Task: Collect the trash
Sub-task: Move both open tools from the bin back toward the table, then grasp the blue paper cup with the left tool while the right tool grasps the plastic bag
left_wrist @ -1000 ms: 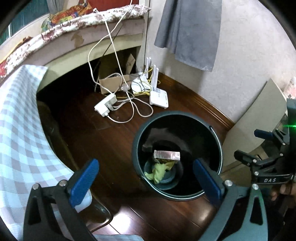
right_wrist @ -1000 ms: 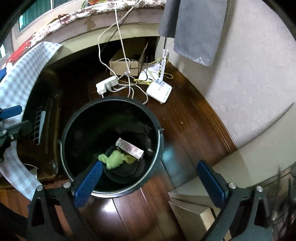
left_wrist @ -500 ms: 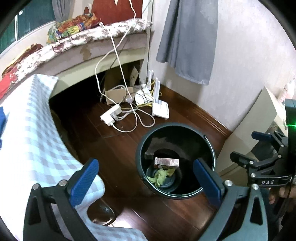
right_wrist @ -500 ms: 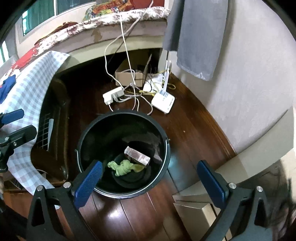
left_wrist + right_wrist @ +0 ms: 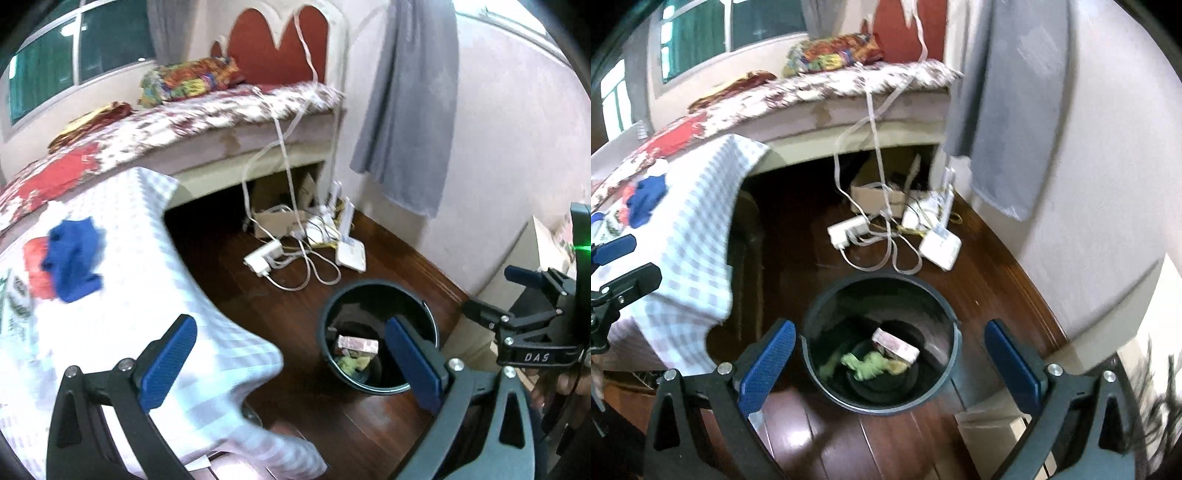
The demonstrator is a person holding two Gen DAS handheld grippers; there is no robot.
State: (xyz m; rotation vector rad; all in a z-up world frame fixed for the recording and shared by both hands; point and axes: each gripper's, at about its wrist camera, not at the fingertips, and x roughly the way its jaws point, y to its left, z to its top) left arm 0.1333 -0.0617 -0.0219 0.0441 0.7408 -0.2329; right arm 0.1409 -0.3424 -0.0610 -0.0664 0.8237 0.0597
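A dark round bin (image 5: 424, 321) (image 5: 955, 332) stands on the wooden floor. It holds a small pink box (image 5: 356, 344) (image 5: 895, 345) and a crumpled green scrap (image 5: 354, 363) (image 5: 866, 365). On the checked tablecloth (image 5: 155, 280) (image 5: 698, 206) lie a blue crumpled piece (image 5: 72, 254) (image 5: 646, 195) and a red piece (image 5: 35, 258). My left gripper (image 5: 291, 363) is open and empty, raised between table and bin. My right gripper (image 5: 890, 367) is open and empty above the bin.
White power strip, router and cables (image 5: 306, 251) (image 5: 894, 229) lie on the floor behind the bin. A bed with a floral cover (image 5: 221, 110) is at the back. A grey cloth (image 5: 406, 110) hangs on the wall. A cardboard box (image 5: 990, 428) is by the bin.
Both grippers have risen and pulled back from the bin, which now looks smaller. The tabletop with the blue and red pieces has come into view. Both stay open.
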